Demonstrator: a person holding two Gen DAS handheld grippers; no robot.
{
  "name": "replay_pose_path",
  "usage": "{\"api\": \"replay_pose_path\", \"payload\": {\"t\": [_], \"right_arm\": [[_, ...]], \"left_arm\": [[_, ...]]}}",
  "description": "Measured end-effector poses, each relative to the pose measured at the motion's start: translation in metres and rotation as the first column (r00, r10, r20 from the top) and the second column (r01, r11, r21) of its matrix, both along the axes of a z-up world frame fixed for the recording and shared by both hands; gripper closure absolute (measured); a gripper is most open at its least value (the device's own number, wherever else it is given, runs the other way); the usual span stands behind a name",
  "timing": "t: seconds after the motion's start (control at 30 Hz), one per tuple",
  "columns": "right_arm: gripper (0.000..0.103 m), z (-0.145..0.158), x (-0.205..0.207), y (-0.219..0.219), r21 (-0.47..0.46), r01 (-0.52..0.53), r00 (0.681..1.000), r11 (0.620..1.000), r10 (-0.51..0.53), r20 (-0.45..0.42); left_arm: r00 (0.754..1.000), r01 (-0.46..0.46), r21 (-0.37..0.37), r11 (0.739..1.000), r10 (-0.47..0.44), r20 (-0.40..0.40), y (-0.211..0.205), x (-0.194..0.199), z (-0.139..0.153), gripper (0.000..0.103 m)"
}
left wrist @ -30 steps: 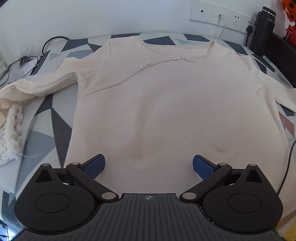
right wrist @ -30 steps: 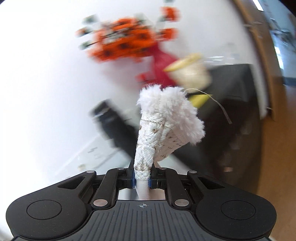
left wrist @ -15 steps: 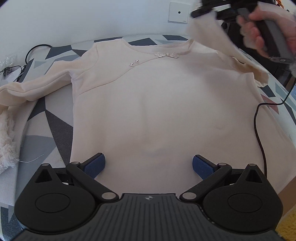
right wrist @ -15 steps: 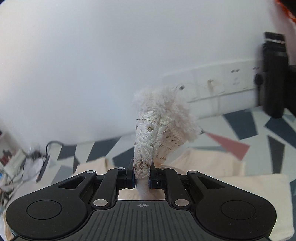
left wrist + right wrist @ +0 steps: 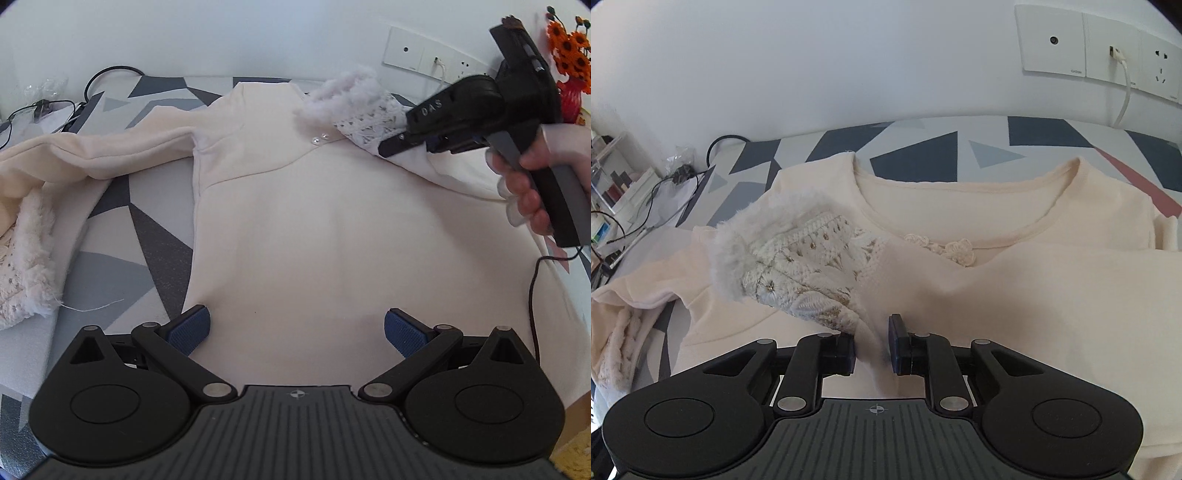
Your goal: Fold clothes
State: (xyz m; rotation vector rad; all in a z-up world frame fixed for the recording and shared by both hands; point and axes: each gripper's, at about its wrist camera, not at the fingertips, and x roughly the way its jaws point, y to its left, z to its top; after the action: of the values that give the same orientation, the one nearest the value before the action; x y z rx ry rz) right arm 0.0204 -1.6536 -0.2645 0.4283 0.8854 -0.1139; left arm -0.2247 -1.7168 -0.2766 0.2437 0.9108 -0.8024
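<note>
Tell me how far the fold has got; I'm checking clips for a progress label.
Done: the top lies flat, and one sleeve cuff is folded across its chest. In hand: the right gripper is opening, sleeve fabric between its jaws. Left: the other sleeve is spread sideways; the open left gripper hovers above the hem.

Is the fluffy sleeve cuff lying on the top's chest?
Touching. The right wrist view shows the fluffy cuff resting flat on the cream top beside its neckline, no gap beneath it.

A: What lettering is legible?
B: Raised letters "DAS" on the black body of the right gripper (image 5: 410, 138), left wrist view.
A: And the wall socket plates (image 5: 1082, 48)?
B: Small print, too tiny to read.
</note>
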Motion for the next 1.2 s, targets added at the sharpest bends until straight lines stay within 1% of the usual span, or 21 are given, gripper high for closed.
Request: {"api": "replay_pose_path", "payload": {"t": [0.03, 0.07, 0.1, 0.17, 0.2, 0.3, 0.4, 0.53, 0.57, 0.67, 0.7, 0.8, 0.87, 0.93, 0.97, 1.03, 1.07, 1.1, 1.13, 1.2], "right_arm": [[0.084, 0.001, 0.002, -0.001, 0.000, -0.007, 1.000, 1.000, 0.007, -0.002], [0.077, 0.002, 0.003, -0.002, 0.001, -0.015, 1.000, 1.000, 0.015, -0.004], [0.067, 0.003, 0.004, -0.003, 0.002, -0.022, 1.000, 1.000, 0.022, -0.006], [0.060, 0.010, -0.003, -0.005, 0.028, -0.028, 0.999, 0.999, 0.027, 0.031], [0.055, 0.015, -0.007, -0.006, 0.037, -0.034, 0.998, 0.999, 0.032, 0.048], [0.051, 0.028, -0.025, -0.017, 0.027, -0.027, 0.996, 0.999, 0.024, 0.091], [0.051, 0.035, -0.045, -0.039, -0.001, 0.032, 0.996, 1.000, -0.031, 0.084], [0.051, 0.033, -0.071, -0.072, -0.053, 0.119, 0.993, 0.991, -0.118, 0.029], [0.049, 0.033, -0.077, -0.078, -0.062, 0.140, 0.990, 0.988, -0.139, 0.022], [0.034, 0.031, -0.103, -0.096, -0.074, 0.220, 0.976, 0.973, -0.218, 0.026], [0.032, 0.031, -0.115, -0.100, -0.074, 0.244, 0.970, 0.967, -0.242, 0.035], [0.031, 0.028, -0.148, -0.111, -0.072, 0.303, 0.953, 0.950, -0.300, 0.045], [0.031, 0.024, -0.169, -0.119, -0.067, 0.344, 0.939, 0.937, -0.341, 0.046], [0.031, 0.019, -0.189, -0.129, -0.062, 0.385, 0.923, 0.921, -0.384, 0.033], [0.031, 0.016, -0.198, -0.134, -0.058, 0.401, 0.916, 0.914, -0.400, 0.026], [0.031, 0.011, -0.213, -0.141, -0.051, 0.428, 0.904, 0.902, -0.428, 0.013], [0.032, 0.008, -0.219, -0.143, -0.048, 0.440, 0.898, 0.897, -0.440, 0.008], [0.032, 0.006, -0.222, -0.144, -0.045, 0.450, 0.893, 0.892, -0.450, 0.007], [0.032, 0.005, -0.226, -0.145, -0.042, 0.460, 0.888, 0.887, -0.460, 0.007], [0.032, 0.003, -0.229, -0.144, -0.027, 0.473, 0.881, 0.881, -0.473, 0.012]], "left_arm": [[1.000, -0.011, 0.001, 1.000, 0.011, -0.006, -0.002, 0.002, 0.000, 0.000], [1.000, -0.022, 0.002, 1.000, 0.022, -0.012, -0.003, 0.004, 0.001, 0.000], [0.999, -0.032, 0.001, 0.999, 0.032, -0.017, -0.004, 0.005, 0.001, 0.000], [0.998, -0.049, 0.003, 0.999, 0.049, -0.025, -0.006, 0.007, 0.002, 0.000], [0.998, -0.053, 0.008, 0.999, 0.053, -0.026, -0.008, 0.008, 0.002, 0.000], [0.998, -0.063, 0.032, 0.998, 0.064, -0.020, -0.014, 0.008, 0.002, 0.000], [0.997, -0.076, 0.057, 0.995, 0.076, -0.009, -0.021, 0.007, 0.001, 0.000], [0.995, -0.095, 0.093, 0.991, 0.094, 0.010, -0.032, 0.008, 0.001, 0.000], [0.995, -0.099, 0.105, 0.990, 0.098, 0.015, -0.035, 0.008, 0.001, 0.000], [0.993, -0.119, 0.134, 0.984, 0.116, 0.030, -0.043, 0.009, 0.000, 0.000], [0.991, -0.129, 0.135, 0.982, 0.126, 0.032, -0.044, 0.009, 0.000, 0.000], [0.987, -0.159, 0.120, 0.980, 0.157, 0.029, -0.043, 0.009, 0.000, 0.000], [0.986, -0.168, 0.115, 0.979, 0.168, 0.010, -0.043, 0.013, 0.002, 0.000], [0.979, -0.196, 0.075, 0.978, 0.199, -0.038, -0.041, 0.021, 0.006, 0.000], [0.972, -0.218, 0.039, 0.975, 0.220, -0.076, -0.040, 0.027, 0.009, 0.000], [0.952, -0.268, -0.027, 0.963, 0.260, -0.159, -0.039, 0.042, 0.012, 0.000], [0.944, -0.287, -0.036, 0.957, 0.276, -0.181, -0.043, 0.048, 0.013, 0.000], [0.938, -0.302, -0.034, 0.953, 0.291, -0.189, -0.047, 0.053, 0.015, 0.000], [0.937, -0.307, -0.019, 0.952, 0.299, -0.179, -0.053, 0.056, 0.015, 0.000], [0.945, -0.298, 0.028, 0.954, 0.299, -0.135, -0.068, 0.059, 0.016, 0.000]]}}
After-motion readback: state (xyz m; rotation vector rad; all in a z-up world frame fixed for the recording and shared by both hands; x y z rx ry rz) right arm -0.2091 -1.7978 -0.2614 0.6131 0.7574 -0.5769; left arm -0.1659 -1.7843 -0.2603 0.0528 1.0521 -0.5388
